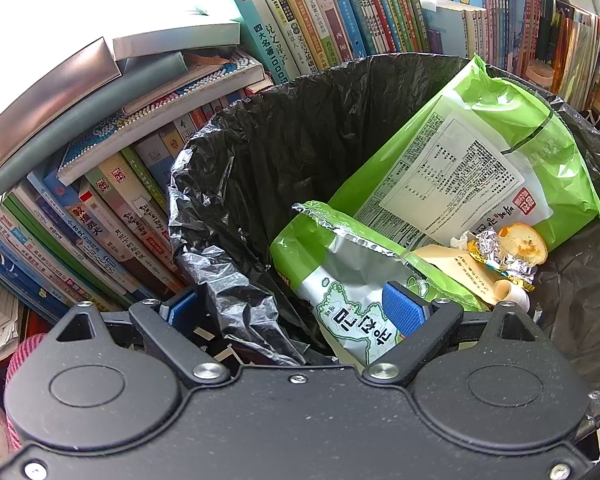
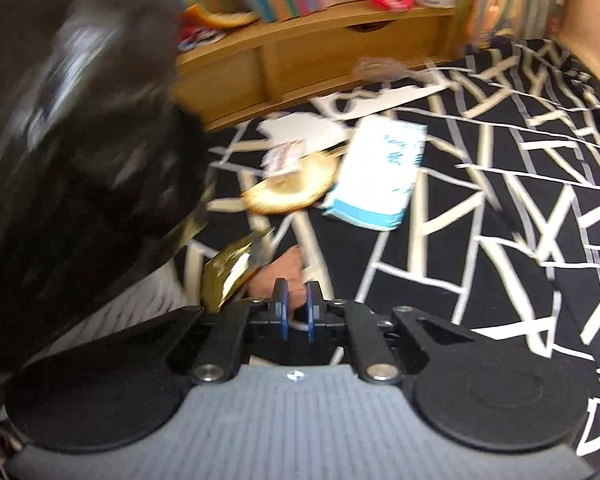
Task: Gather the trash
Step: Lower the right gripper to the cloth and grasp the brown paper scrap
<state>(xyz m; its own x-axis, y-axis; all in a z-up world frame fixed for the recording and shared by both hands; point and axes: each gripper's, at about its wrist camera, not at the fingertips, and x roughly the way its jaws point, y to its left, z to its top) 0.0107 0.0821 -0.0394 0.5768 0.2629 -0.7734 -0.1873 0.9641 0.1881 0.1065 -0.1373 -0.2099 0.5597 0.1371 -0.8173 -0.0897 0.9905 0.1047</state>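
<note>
Trash, uncollected: bread slice [image 2: 290,192] and blue-white carton [image 2: 378,176] on the patterned desk [image 2: 500,200], ahead of our right tool [image 2: 296,314]; carton's long axis runs away from us. Right tool nearly together, apparently on nothing, though blur hinders. Left tool [image 1: 296,312] apart, straddling the black-lined bin [image 1: 300,120] rim. Bin contents: green wrappers [image 1: 480,152], foil, bread.

Black left gripper [image 1: 296,308], grey-topped right gripper [image 2: 295,312], blue-padded jaws.
</note>
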